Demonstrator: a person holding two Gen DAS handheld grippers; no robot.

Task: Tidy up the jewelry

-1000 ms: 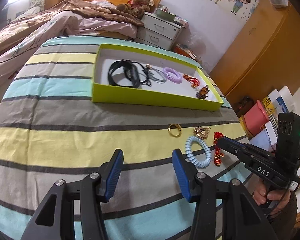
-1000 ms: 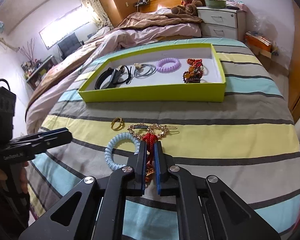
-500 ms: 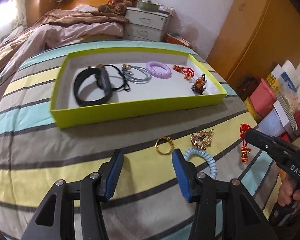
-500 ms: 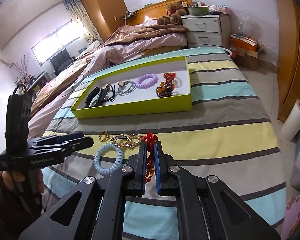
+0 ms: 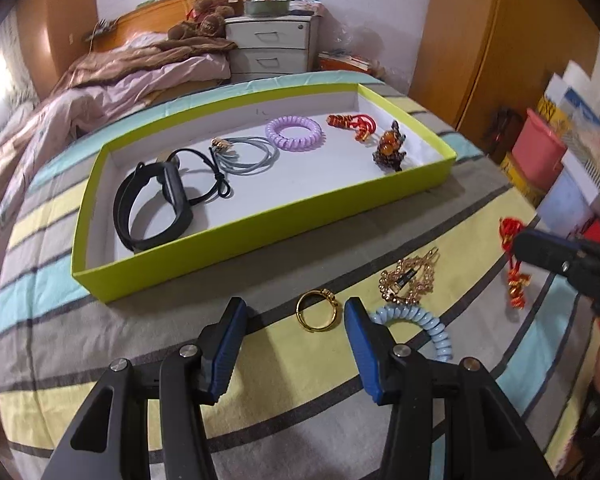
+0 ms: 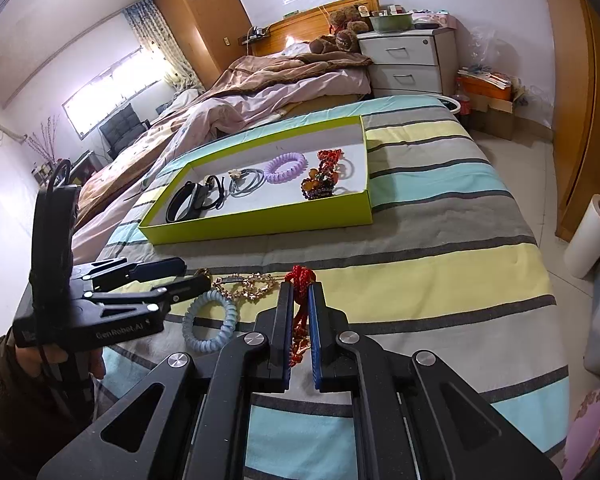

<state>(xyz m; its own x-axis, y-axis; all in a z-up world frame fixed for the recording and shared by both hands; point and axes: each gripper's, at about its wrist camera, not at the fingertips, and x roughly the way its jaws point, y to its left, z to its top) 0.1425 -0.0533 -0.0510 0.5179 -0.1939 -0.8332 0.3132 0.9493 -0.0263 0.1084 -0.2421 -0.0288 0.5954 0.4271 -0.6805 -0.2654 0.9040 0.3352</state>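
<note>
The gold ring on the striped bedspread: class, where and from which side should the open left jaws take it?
Grip the plain band of the gold ring, not its ornamented top. It lies flat on the bedspread, so the left gripper should probably come from above, one jaw inside the hoop, one outside, on the side away from the blue coil hair tie.
</note>
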